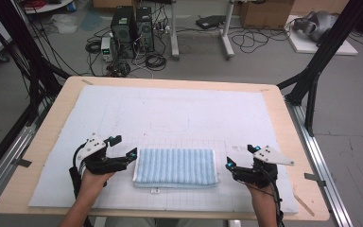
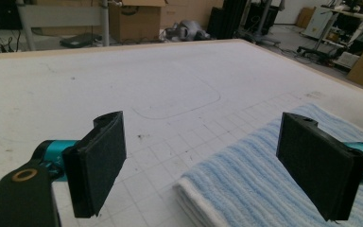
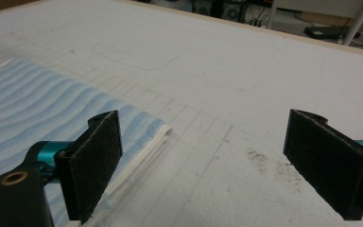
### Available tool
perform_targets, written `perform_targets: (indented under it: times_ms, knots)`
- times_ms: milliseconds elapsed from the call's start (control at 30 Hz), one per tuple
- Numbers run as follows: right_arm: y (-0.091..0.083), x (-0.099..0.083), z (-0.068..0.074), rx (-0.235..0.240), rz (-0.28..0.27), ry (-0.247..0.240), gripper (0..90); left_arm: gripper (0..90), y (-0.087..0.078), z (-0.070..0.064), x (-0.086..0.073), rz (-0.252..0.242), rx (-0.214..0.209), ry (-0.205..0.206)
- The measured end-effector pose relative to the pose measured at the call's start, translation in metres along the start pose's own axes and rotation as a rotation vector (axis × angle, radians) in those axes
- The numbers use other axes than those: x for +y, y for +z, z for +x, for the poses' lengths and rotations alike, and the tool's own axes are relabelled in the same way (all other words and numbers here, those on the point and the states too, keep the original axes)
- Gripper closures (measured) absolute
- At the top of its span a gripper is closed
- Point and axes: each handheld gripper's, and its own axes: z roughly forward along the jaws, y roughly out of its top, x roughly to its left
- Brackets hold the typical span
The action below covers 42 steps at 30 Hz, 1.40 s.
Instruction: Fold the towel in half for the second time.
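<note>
Both tongs wide open, empty, L [image 1: 122,146] & R [image 1: 238,157] flanking folded towel [image 1: 176,167] on counter [image 1: 38,142], prob. lined up for end grabs.

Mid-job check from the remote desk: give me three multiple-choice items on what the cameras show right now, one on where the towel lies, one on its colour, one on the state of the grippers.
1. Where does the folded towel lie?
A. between the two grippers, near the table's front edge
B. at the far edge of the table
C. on the floor

2. What colour are its stripes?
A. red and black
B. light blue and white
C. green and yellow

3. How do the left gripper and right gripper stand?
A. both shut on the towel
B. one shut, one open
C. both open, holding nothing

Answers: 1 A, the high view shows it between them on the white mat. 2 B, seen in every view. 3 C, each gripper view shows its jaws wide apart.
</note>
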Motion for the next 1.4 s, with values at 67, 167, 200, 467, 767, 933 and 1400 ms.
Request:
perform_targets:
  times_ms: [67, 167, 200, 467, 767, 933, 1400]
  knots:
    - [-0.003, 0.000, -0.003, -0.002, -0.015, 0.007, 11.4, 17.1, -0.004, 0.004, 0.000, -0.012, 0.006, -0.006]
    - [-0.006, 0.000, -0.005, -0.014, -0.030, 0.014, 11.4, 17.2, -0.009, 0.008, 0.000, -0.017, 0.018, -0.012]
    - [-0.006, 0.000, -0.005, -0.020, -0.033, 0.016, 11.4, 17.2, -0.010, 0.009, 0.000, -0.014, 0.015, -0.008]
    - [-0.010, -0.005, -0.005, -0.031, -0.035, 0.015, 11.4, 17.1, -0.024, 0.014, -0.003, -0.025, 0.035, -0.024]
    - [-0.006, -0.005, 0.003, -0.024, -0.030, 0.008, 11.3, 17.1, -0.034, 0.017, -0.004, -0.021, 0.050, -0.015]
    - [-0.005, -0.002, 0.004, -0.025, -0.030, 0.008, 11.4, 17.1, -0.036, 0.019, -0.005, -0.014, 0.054, -0.016]
    - [-0.006, 0.001, 0.002, -0.025, -0.032, 0.004, 11.3, 17.1, -0.033, 0.017, 0.003, -0.028, 0.051, -0.013]
